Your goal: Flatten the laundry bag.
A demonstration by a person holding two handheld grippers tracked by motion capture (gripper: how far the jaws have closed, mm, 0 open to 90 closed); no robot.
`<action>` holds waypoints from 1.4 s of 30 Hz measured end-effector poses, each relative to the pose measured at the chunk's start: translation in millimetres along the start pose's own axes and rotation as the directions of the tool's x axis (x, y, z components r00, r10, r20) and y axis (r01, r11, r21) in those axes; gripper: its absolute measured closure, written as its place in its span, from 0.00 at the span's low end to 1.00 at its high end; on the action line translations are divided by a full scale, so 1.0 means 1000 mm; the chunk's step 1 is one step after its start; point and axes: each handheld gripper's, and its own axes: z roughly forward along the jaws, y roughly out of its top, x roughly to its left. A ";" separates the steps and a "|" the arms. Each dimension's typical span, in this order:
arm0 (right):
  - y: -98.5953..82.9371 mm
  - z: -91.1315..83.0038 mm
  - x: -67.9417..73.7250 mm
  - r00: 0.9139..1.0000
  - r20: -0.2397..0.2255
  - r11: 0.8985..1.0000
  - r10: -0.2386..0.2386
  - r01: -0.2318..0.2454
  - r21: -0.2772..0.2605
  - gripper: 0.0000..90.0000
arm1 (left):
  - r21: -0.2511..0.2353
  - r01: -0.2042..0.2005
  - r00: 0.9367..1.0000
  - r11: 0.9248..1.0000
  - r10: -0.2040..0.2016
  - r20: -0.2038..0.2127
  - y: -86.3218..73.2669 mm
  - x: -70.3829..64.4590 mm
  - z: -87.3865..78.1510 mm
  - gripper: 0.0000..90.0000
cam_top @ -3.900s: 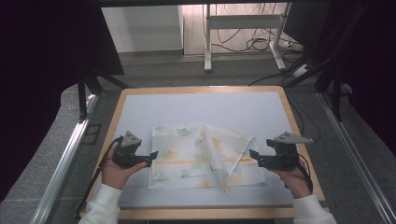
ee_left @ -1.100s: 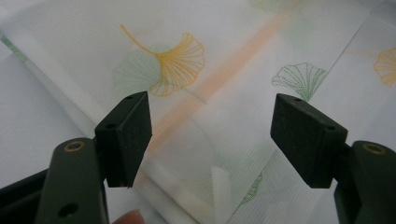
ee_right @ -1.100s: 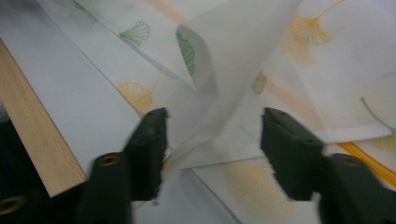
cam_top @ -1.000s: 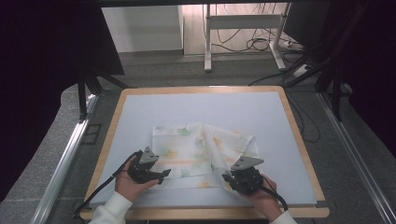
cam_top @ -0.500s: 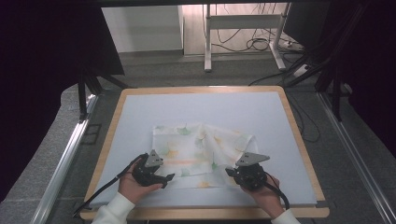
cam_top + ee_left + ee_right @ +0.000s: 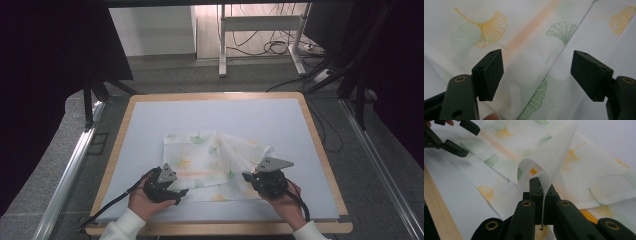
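A white cloth (image 6: 215, 160) printed with orange and green ginkgo leaves lies partly folded on the light blue mat. My left gripper (image 6: 184, 190) is open at the cloth's near left edge; in the left gripper view its pads (image 6: 489, 73) stand wide apart over the cloth (image 6: 534, 42). My right gripper (image 6: 246, 176) is shut on the cloth's near right part. In the right gripper view a fold of the cloth (image 6: 549, 167) rises from between the closed fingers (image 6: 535, 192). The left gripper (image 6: 454, 138) also appears at the top left of that view.
The blue mat (image 6: 220, 120) lies on a wood-rimmed table (image 6: 310, 130). The table's wooden front edge (image 6: 436, 205) runs close to my right gripper. Metal rails flank the table, and a desk frame with cables (image 6: 260, 30) stands on the floor behind.
Both grippers have come in from the cloth's left and right sides to its near edge. The right gripper has taken hold of the cloth; the left gripper has stayed open.
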 end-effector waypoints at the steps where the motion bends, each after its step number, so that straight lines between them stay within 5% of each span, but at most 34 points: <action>1: 0.002 -0.001 -0.002 1.000 0.002 1.000 0.005 -0.005 -0.011 0.98 | 0.001 -0.002 1.000 1.000 0.002 -0.003 -0.001 0.001 -0.001 0.30; 20: 0.031 0.000 -0.025 0.999 0.002 0.995 0.050 -0.050 -0.083 0.98 | 0.002 0.006 1.000 1.000 -0.006 0.020 -0.005 0.001 0.000 0.30; 30: 0.064 0.011 -0.056 0.998 0.052 0.995 0.046 -0.041 -0.090 0.98 | 0.020 0.003 1.000 1.000 -0.004 0.028 -0.012 0.008 0.000 0.30; 42: 0.076 0.021 -0.071 0.995 0.091 0.997 0.043 -0.037 -0.072 0.98 | -0.003 0.026 1.000 1.000 -0.026 0.013 -0.011 0.009 -0.006 0.30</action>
